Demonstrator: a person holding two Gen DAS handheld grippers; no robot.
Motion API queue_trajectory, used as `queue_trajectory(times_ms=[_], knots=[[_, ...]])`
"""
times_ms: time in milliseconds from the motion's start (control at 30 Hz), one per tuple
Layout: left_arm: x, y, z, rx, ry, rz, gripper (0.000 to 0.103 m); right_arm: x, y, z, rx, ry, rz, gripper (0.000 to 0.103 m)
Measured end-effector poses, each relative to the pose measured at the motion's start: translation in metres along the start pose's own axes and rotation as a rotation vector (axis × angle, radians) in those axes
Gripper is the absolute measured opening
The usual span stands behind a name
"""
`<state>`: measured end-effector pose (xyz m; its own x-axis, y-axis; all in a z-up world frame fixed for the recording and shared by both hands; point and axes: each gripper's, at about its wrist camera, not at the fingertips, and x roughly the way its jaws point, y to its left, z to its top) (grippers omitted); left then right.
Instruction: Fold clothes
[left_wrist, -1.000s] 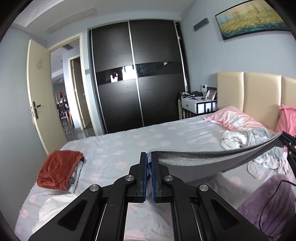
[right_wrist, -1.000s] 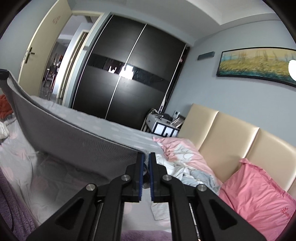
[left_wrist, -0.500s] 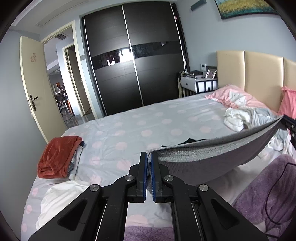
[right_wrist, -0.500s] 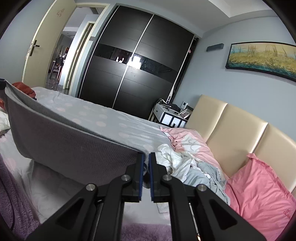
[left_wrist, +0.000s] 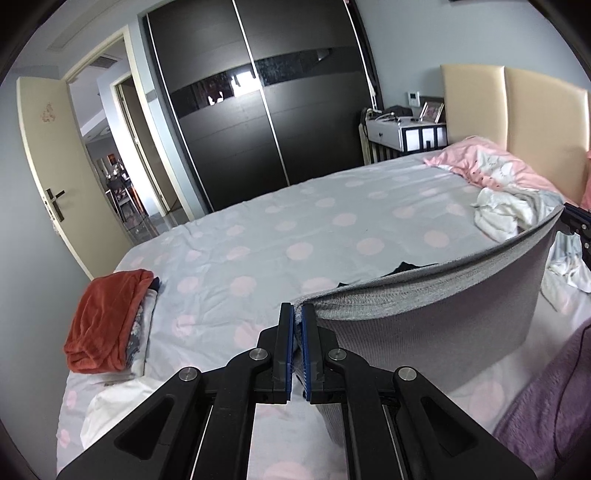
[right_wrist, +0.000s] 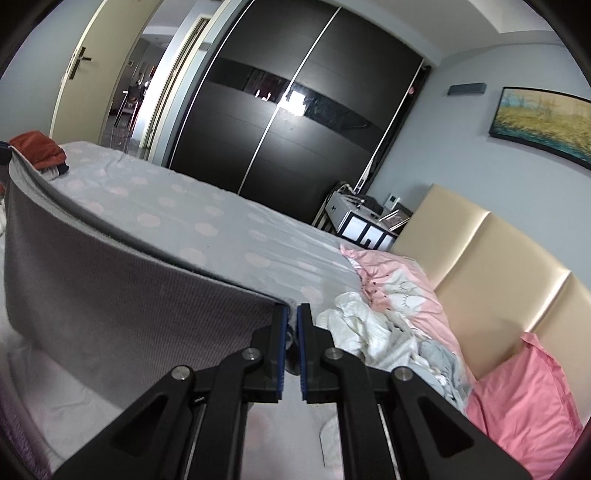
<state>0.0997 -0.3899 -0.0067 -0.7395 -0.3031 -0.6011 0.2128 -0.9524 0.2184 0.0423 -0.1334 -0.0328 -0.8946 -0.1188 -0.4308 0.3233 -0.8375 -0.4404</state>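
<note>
Soft, even daylight fills the room in both wrist views, with no hard shadows on the bed (left_wrist: 332, 229). A bright window reflection glares off the glossy band of the wardrobe (right_wrist: 295, 101), fainter in the left view. The doorway (left_wrist: 110, 147) is brighter than the room. Fisheye distortion bows the door and headboard (right_wrist: 480, 266); dark vignetting rounds every corner. Focus is sharp throughout, though nearest cloth edges look slightly soft.
</note>
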Motion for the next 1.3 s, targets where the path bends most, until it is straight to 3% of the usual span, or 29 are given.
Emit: queue_trajectory(times_ms=[133,367,533,767,967,1133,1233,1300], knots=[[0.048,0.004,0.008,-0.018,0.039,0.006,0.004,0.054,0.013,0.008,-0.007,0.036,0.031,0.005],[0.165,0.009,0.008,-0.089,0.192,-0.001,0.004,0.152,0.038,0.020,-0.016,0.109,0.089,0.005],[0.238,0.007,-0.004,-0.112,0.290,0.006,0.004,0.232,0.067,0.008,-0.016,0.200,0.147,0.005],[0.303,0.012,-0.031,-0.186,0.336,-0.045,0.005,0.303,0.081,-0.026,0.073,0.355,0.232,0.005],[0.315,0.006,-0.042,-0.169,0.341,-0.024,0.013,0.315,0.083,-0.038,0.117,0.393,0.276,0.007],[0.303,0.021,-0.040,-0.239,0.302,0.003,0.024,0.315,0.068,-0.042,0.220,0.405,0.314,0.010],[0.292,0.044,-0.039,-0.329,0.276,0.069,0.025,0.319,0.039,-0.049,0.411,0.427,0.382,0.017],[0.286,0.065,-0.042,-0.440,0.281,0.066,0.026,0.322,0.020,-0.054,0.544,0.441,0.428,0.019]])
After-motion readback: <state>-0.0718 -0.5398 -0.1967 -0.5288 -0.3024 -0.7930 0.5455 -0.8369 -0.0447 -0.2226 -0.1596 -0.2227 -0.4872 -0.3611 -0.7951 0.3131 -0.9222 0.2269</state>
